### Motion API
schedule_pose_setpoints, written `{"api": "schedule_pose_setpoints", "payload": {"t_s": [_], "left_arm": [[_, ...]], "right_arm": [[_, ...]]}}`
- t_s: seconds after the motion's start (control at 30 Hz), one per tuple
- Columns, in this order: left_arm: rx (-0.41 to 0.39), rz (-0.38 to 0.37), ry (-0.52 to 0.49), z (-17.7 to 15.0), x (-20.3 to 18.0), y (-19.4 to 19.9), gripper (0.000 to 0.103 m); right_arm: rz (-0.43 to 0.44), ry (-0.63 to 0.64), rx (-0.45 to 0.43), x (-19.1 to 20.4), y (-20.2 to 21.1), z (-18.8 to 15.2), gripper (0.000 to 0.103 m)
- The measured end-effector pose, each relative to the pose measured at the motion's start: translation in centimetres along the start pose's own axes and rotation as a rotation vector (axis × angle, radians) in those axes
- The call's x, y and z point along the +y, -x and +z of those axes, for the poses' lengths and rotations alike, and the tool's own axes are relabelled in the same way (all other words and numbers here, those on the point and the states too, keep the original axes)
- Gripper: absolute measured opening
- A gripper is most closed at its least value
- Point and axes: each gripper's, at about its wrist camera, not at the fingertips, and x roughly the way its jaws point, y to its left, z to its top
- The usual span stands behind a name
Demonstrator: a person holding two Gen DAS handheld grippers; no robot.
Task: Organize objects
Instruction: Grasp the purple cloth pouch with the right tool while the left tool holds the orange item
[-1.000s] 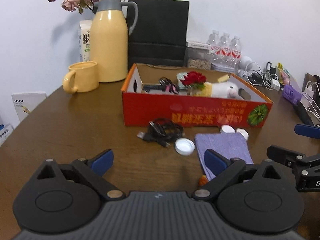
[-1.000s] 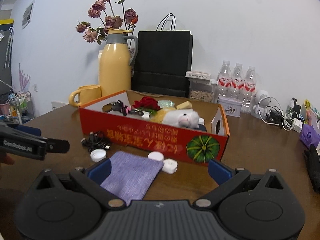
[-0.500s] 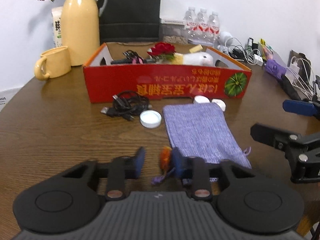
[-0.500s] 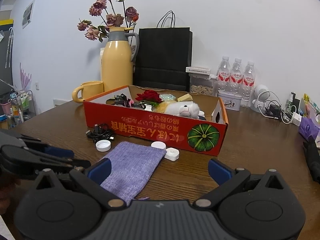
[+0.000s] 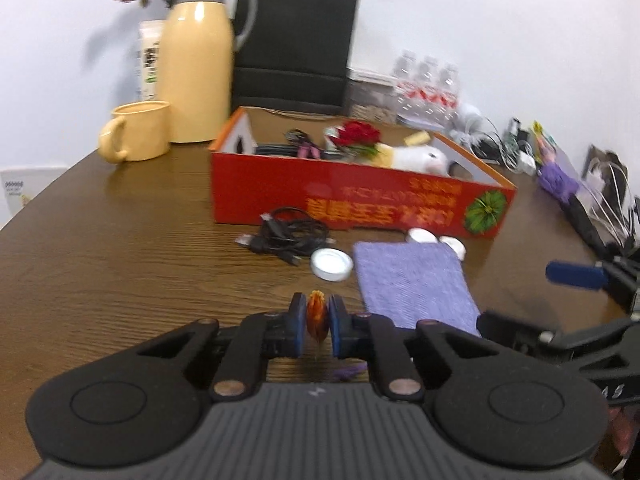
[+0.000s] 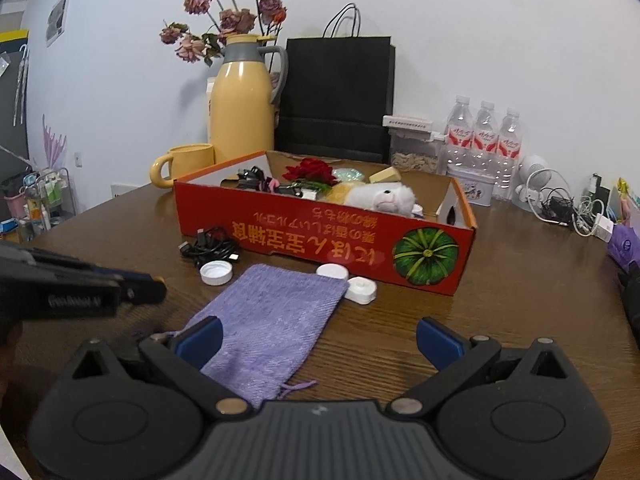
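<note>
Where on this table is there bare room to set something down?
Bare wood lies left of the black cable bundle, between the yellow mug and the left gripper. More lies right of the red box. Crowded: the strip before the box, with bottle cap, purple pouch and small white discs.

Plain white wall (image 6: 460, 20), evenly lit. Dark wood-grain table (image 6: 500, 312), rounded near-left edge. Far side, against wall: yellow thermos jug (image 6: 240, 108) with dried roses (image 6: 224, 20), yellow mug (image 6: 184, 164), black paper bag (image 6: 340, 92), three water bottles (image 6: 484, 136). Far left: small wire rack (image 6: 44, 196).
</note>
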Motion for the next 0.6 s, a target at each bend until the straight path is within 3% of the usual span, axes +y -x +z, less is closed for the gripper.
{"api": "schedule_pose_setpoints", "payload": {"t_s": [0.23, 0.6], "left_arm": [[-0.029, 0.026, 0.047, 0.2, 2.3, 0.9, 0.013], [-0.029, 0.004, 0.078, -0.2, 3.4, 1.1, 0.013]], "right_arm": [[0.067, -0.039, 0.085, 1.6, -2.8, 0.8, 0.103], [0.057, -0.045, 0.173, 3.4, -6.2, 1.0, 0.103]]}}
